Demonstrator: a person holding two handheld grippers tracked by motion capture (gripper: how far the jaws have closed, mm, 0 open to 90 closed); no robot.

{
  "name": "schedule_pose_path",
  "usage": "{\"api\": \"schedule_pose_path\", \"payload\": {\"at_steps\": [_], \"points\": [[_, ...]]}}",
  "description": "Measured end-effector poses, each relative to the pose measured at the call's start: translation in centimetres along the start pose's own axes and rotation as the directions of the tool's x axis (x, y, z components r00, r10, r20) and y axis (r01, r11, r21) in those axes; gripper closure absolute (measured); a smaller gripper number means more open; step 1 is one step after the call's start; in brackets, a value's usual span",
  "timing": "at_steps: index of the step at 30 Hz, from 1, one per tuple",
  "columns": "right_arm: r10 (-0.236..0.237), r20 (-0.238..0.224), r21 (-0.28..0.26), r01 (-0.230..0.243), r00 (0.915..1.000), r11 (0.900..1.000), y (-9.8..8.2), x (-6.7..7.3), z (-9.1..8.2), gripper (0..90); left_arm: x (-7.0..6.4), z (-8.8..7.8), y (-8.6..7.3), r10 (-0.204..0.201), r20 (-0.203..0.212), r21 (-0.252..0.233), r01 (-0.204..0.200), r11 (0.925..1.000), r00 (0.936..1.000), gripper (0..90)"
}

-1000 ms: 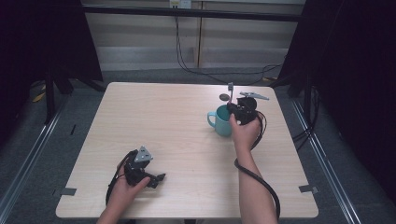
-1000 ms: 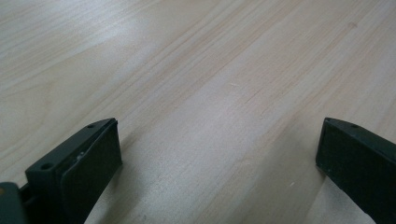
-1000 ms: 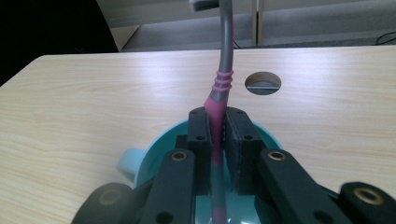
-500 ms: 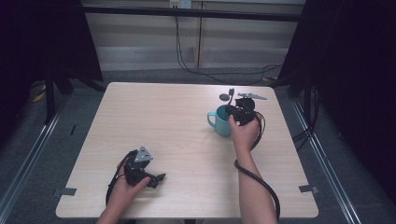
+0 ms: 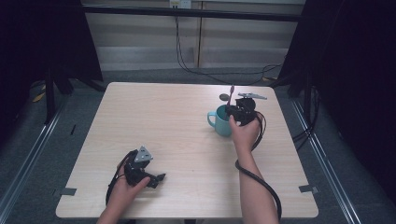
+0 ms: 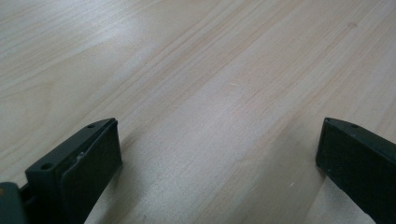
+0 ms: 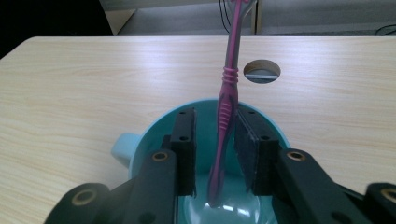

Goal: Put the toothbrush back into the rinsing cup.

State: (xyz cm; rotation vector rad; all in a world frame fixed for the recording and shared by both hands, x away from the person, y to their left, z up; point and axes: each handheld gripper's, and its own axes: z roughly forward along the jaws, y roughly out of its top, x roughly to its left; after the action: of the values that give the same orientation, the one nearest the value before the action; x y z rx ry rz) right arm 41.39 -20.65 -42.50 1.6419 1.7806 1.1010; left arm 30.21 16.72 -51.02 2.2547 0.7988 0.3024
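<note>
Seen from above, a pale wooden table (image 5: 177, 135) has a teal mug (image 5: 219, 122) right of centre, and the right gripper (image 5: 239, 112) is poised directly over its mouth. In the right gripper view a pink toothbrush (image 7: 227, 107) stands nearly upright in the middle of the frame, its lower end inside the mug; the jaws have just been opening, and the toothbrush stands between them with a gap on its left side. At lower left of the high view, the left gripper (image 5: 156, 178) rests on the table, jaws spread wide with nothing between them.
</note>
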Motion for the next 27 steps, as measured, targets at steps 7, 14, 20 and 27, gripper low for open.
{"api": "schedule_pose_path", "payload": {"at_steps": [7, 14, 20, 27], "points": [[-0.007, -0.002, -0.011, 0.007, 1.0, 1.0, 0.2, 0.0, -0.7, 63.2, 0.0, 0.0, 0.0, -0.001, 0.002, -0.001, 0.001, 1.0, 1.0, 0.0], [-0.021, -0.001, 0.009, 0.021, 0.9998, 1.0, 0.0, 0.1, -1.0, 56.9, 0.0, 0.0, 0.0, -0.001, 0.002, -0.001, 0.001, 1.0, 1.0, 0.0], [-0.039, -0.016, 0.007, 0.039, 0.9991, 0.999, -0.2, 0.3, -1.5, 52.1, 0.0, 0.0, 0.0, 0.0, 0.002, -0.001, 0.0, 1.0, 1.0, 0.0], [-0.082, -0.019, -0.003, 0.082, 0.9965, 0.997, -0.1, 0.4, -2.4, 48.1, 0.0, 0.0, 0.0, 0.0, 0.002, -0.002, 0.0, 1.0, 1.0, 0.0]]}}
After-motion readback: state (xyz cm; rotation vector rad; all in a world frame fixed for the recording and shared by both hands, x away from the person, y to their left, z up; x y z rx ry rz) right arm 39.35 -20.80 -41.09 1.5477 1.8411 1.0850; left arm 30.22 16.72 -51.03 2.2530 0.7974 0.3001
